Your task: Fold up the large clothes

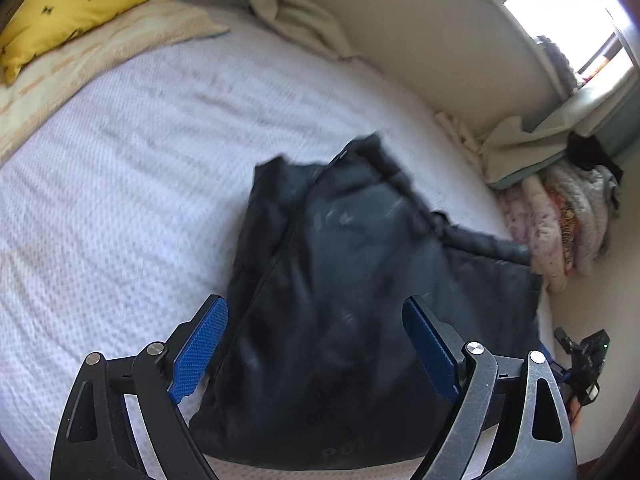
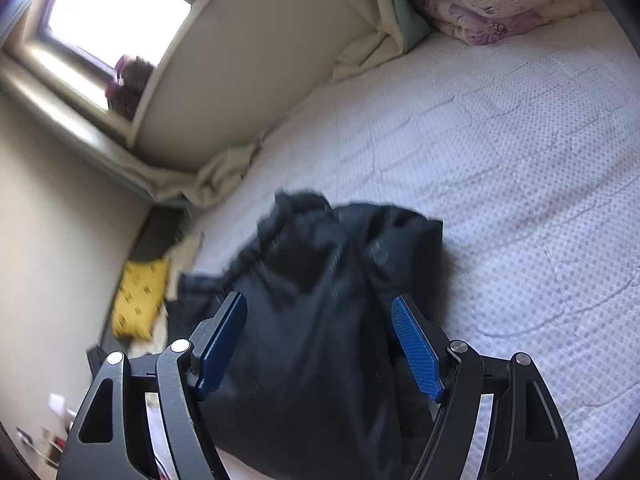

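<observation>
Between the spread blue pads of my left claw (image 1: 316,350) lies the dark jacket (image 1: 360,280), and my right claw (image 2: 320,348) stands just as wide above the same garment, neither one pinching any cloth. The jacket sits in a loosely folded heap on the white bed (image 1: 120,160) near its edge, with a yellow pillow (image 1: 68,8) well apart at the head and a pile of folded blankets (image 1: 560,220) just beyond. I judge that one fold is laid and let go, so the next move calls for finding a fresh edge with each claw and folding or smoothing the bundle once more.
</observation>
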A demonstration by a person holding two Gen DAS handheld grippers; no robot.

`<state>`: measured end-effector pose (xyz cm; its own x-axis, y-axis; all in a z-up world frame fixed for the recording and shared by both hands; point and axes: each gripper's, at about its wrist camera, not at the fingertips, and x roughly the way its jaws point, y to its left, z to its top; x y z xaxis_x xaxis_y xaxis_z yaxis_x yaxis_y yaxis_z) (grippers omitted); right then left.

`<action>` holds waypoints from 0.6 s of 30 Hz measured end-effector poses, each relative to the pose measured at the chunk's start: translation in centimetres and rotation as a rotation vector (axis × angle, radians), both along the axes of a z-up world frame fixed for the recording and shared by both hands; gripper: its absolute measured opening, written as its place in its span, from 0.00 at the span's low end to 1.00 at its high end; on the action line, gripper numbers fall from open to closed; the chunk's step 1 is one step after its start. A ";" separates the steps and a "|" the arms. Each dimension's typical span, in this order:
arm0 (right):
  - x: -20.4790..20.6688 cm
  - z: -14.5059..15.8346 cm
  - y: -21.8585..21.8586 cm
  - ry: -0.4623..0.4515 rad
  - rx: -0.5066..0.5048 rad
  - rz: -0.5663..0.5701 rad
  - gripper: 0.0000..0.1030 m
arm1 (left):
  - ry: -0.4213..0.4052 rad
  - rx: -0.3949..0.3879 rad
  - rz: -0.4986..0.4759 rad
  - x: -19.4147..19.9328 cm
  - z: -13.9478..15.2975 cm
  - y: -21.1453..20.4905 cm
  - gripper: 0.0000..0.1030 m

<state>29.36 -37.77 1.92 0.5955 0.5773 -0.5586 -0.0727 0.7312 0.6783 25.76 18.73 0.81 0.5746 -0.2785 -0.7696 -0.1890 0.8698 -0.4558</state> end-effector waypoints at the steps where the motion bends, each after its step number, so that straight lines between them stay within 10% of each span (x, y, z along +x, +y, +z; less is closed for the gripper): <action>1: 0.0 -0.3 0.3 0.009 -0.003 0.016 0.72 | 0.007 -0.010 0.008 0.1 -0.3 0.1 0.88; 4: 0.0 -1.3 0.6 0.037 0.011 0.050 0.64 | 0.027 -0.054 0.009 0.6 -1.3 0.1 0.65; 9: -0.3 -1.3 1.9 0.039 -0.036 0.074 0.12 | 0.040 -0.035 -0.038 1.3 -1.3 -1.0 0.22; 18: -0.2 -1.6 4.4 0.042 -0.325 -0.016 0.05 | 0.100 -0.105 0.027 1.7 -4.3 1.0 0.18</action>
<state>29.16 -33.33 0.36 0.5757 0.3552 -0.7365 -0.0360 0.9109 0.4111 27.49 19.77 -3.44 0.5050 -0.3461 -0.7907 -0.2610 0.8120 -0.5221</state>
